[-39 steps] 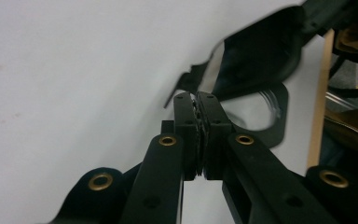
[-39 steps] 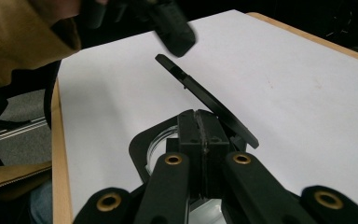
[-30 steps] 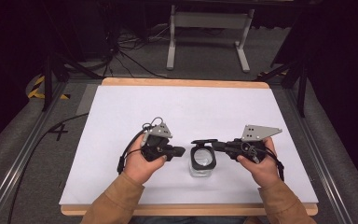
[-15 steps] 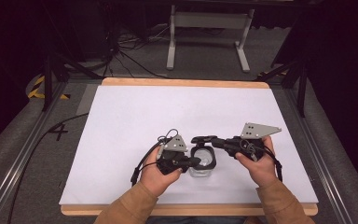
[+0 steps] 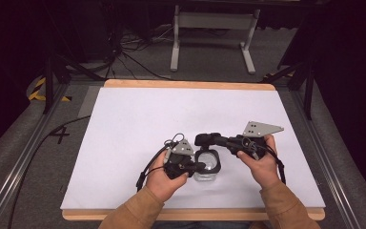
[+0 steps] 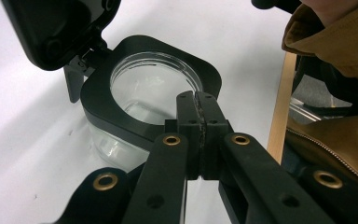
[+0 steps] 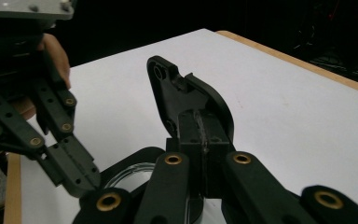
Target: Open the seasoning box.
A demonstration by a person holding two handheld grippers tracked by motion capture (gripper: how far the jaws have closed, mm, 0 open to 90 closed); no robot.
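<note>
A small clear glass jar (image 5: 208, 167) with a square black rim (image 6: 121, 116) stands near the table's front edge. Its hinged black lid (image 6: 56, 28) is swung up and open. My right gripper (image 5: 214, 139) reaches in from the right, shut on the lid (image 7: 168, 79), whose edge stands upright between the jaws (image 7: 199, 116). My left gripper (image 5: 201, 165) comes from the left with its jaws shut. Its tips (image 6: 196, 95) rest at the near side of the rim, over the jar's mouth. The jar looks empty inside.
The white table sheet (image 5: 171, 114) stretches open behind and to both sides of the jar. A wooden table edge (image 5: 190, 85) bounds the far side. Beyond it stand a metal frame (image 5: 212, 21) and cables on the floor.
My left gripper has moved right from beside the jar onto its rim. The right gripper stays on the lid, which is held raised.
</note>
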